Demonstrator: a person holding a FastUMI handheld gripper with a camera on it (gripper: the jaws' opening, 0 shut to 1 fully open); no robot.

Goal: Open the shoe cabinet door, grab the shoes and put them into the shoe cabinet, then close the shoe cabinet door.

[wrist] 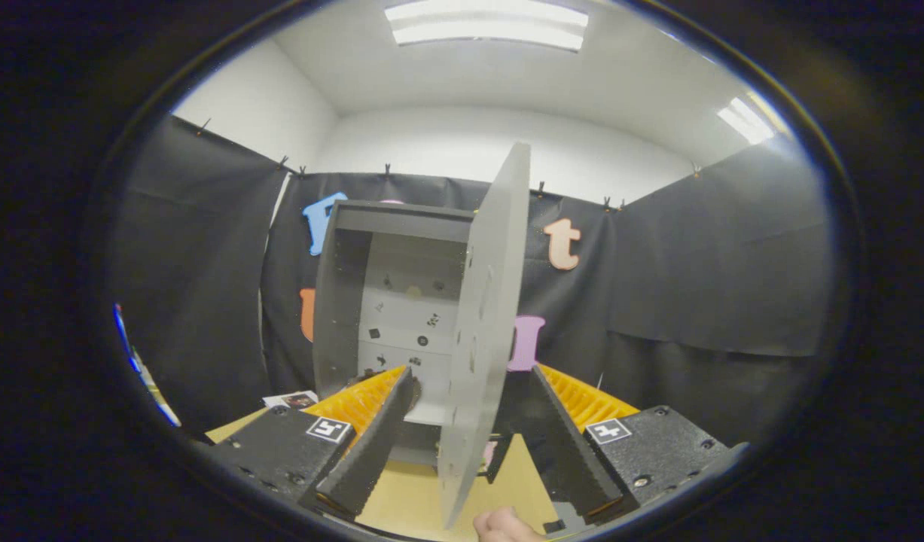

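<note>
Two gripper (462, 421) fingers spread wide; grey cabinet door (484, 331) stood edge-on between them, untouched. Open shoe cabinet (390, 301) just beyond left finger. Fingertip (503, 525) below door.

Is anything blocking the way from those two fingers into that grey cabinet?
Yes. The open cabinet door stands edge-on between the spread fingers of the gripper, partly covering the cabinet opening beyond. The fingers are apart and do not press on it. No shoes are visible between them.
</note>
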